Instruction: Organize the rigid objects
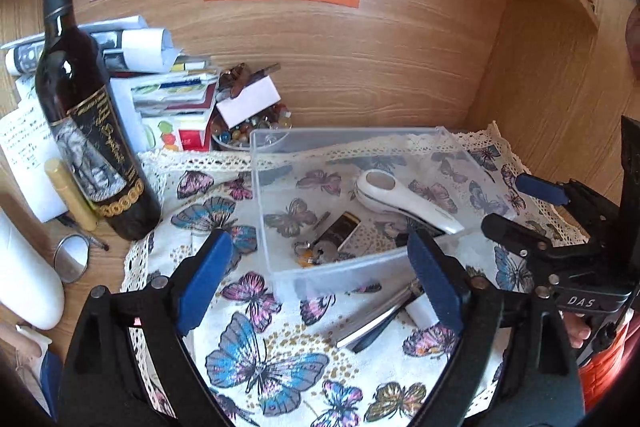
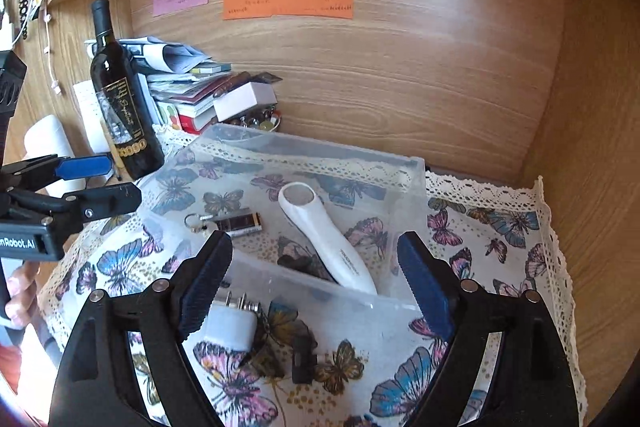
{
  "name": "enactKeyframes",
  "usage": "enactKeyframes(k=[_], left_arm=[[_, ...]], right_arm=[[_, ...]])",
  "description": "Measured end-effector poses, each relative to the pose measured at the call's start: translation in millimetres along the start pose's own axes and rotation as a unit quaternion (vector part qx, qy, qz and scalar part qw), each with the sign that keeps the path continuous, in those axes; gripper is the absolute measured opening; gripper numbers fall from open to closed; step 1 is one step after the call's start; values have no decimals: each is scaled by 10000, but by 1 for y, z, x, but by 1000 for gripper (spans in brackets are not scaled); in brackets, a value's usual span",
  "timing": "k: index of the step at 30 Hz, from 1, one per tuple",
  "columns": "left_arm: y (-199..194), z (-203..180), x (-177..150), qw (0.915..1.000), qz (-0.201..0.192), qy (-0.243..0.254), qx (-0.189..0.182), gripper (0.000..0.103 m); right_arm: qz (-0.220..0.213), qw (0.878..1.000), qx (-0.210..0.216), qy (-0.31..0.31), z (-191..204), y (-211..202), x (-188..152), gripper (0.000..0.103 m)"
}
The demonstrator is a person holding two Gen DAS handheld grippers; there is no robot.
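A butterfly cloth (image 2: pixel 500 227) is filling the lower frame. At centre a clear plastic box (image 2: pixel 404 163) is holding a white handheld device (image 2: pixel 324 239) and a keyring lighter (image 2: pixel 240 223). Left gripper (image 1: pixel 320 275) and right gripper (image 2: pixel 316 279) are gaping wide, gripping nothing. A white plug (image 2: pixel 232 327) is lying lower left.

A clear, smooth plastic rectangular box (image 2: pixel 320 163) is seen beyond the ribbed blue fingers (image 2: pixel 424 291); a glossy white plastic handheld device (image 2: pixel 324 239) lies inside, on matt butterfly-printed cloth (image 2: pixel 480 227).
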State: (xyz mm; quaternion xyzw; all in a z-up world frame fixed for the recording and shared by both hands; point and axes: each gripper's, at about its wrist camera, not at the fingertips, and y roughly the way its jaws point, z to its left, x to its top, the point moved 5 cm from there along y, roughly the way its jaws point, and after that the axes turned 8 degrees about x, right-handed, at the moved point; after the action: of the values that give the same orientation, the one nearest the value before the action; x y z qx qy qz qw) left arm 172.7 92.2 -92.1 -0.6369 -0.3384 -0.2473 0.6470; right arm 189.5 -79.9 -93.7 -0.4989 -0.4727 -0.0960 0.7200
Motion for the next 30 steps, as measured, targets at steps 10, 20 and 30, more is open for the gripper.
enactKeyframes(k=[10,20,30], left_arm=[[16,-3,-49,9985,469,296,26,79],[41,-42,-71,9899,993,910,-450,61],[73,-70,-75,9806,1296,1387,-498,45]], right_arm=[[549,9983,131,158,4,4,-49,83],[992,9932,602,132,23,22,-77,68],[1232,9900,689,-51,30,42,-77,31]])
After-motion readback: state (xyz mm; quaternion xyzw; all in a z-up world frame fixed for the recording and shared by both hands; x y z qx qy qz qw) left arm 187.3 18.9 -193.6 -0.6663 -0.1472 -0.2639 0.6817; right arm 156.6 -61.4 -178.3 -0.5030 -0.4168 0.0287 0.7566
